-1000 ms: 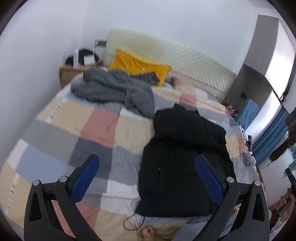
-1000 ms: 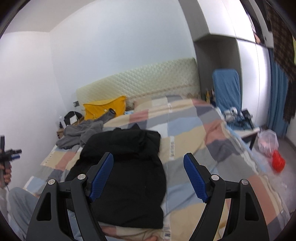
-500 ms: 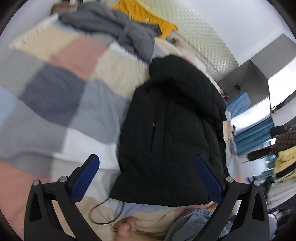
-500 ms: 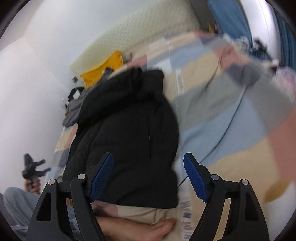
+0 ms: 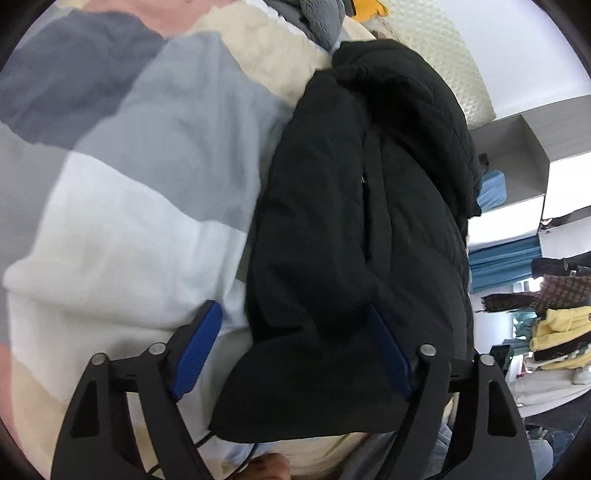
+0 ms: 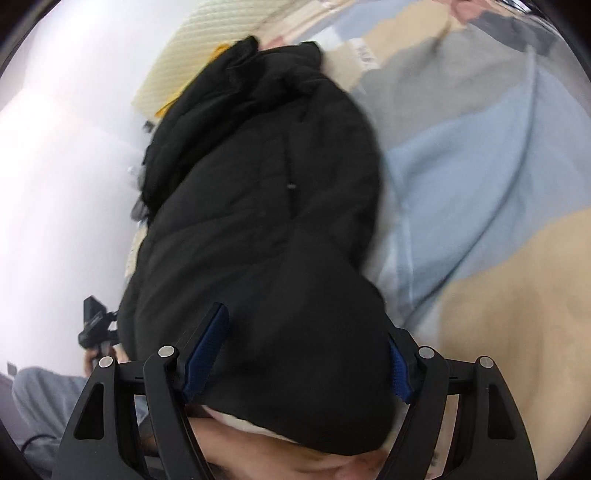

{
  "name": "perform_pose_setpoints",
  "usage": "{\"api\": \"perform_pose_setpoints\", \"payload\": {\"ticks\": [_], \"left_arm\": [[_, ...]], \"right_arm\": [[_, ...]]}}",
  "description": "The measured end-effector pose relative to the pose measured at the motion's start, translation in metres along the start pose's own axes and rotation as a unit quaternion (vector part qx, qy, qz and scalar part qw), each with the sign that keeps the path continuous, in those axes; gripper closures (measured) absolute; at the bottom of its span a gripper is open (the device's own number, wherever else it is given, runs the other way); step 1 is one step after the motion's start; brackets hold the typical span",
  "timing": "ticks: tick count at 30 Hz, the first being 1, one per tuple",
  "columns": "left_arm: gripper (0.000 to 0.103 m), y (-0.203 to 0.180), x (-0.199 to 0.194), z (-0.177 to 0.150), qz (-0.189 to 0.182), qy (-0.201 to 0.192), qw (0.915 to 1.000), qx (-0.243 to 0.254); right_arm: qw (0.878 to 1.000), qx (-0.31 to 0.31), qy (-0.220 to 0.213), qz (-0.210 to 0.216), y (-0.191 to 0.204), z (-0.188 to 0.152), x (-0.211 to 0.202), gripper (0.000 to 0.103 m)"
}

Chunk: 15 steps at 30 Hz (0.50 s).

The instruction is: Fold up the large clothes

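A black padded jacket (image 5: pixel 362 206) lies lengthwise on the checked bed cover (image 5: pixel 140 206), hood end far, hem end near. My left gripper (image 5: pixel 295 354) is open, its fingers straddling the jacket's near left hem corner. In the right wrist view the same jacket (image 6: pixel 266 206) fills the middle. My right gripper (image 6: pixel 303 354) is open with its blue pads on either side of the near right hem corner. Neither gripper holds cloth.
A grey garment (image 5: pixel 317 18) and a yellow one (image 5: pixel 369 5) lie near the quilted headboard (image 5: pixel 450 62). A pile of clothes (image 5: pixel 557 332) sits at the right. The person's legs and foot lie under the near hem. A thin cable (image 5: pixel 207 439) runs by the hem.
Both grippers have dropped down and forward onto the jacket's near hem; the jacket now fills both views. Both stay open.
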<state>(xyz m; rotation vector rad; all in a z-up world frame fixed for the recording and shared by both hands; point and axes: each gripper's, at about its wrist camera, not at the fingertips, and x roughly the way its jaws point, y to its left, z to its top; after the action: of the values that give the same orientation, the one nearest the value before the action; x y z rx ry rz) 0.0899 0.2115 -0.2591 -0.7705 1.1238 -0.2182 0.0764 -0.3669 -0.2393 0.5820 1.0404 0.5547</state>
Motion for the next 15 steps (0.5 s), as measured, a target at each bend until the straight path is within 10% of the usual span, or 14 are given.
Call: {"api": "perform_pose_setpoints", "payload": {"ticks": [8,15], "left_arm": [[0.042,-0.038,-0.029,-0.017,-0.113,-0.004,0.992,0.056],[0.041,-0.021,0.013,-0.01,-0.021,0.036,0.9985,0.036]], "right_arm": [[0.998,-0.041,-0.013,0.055,0.028,-0.004,-0.018,0.027],[0.999,-0.02,0.032,-0.015,0.008,-0.006,0.02,0.027]]}}
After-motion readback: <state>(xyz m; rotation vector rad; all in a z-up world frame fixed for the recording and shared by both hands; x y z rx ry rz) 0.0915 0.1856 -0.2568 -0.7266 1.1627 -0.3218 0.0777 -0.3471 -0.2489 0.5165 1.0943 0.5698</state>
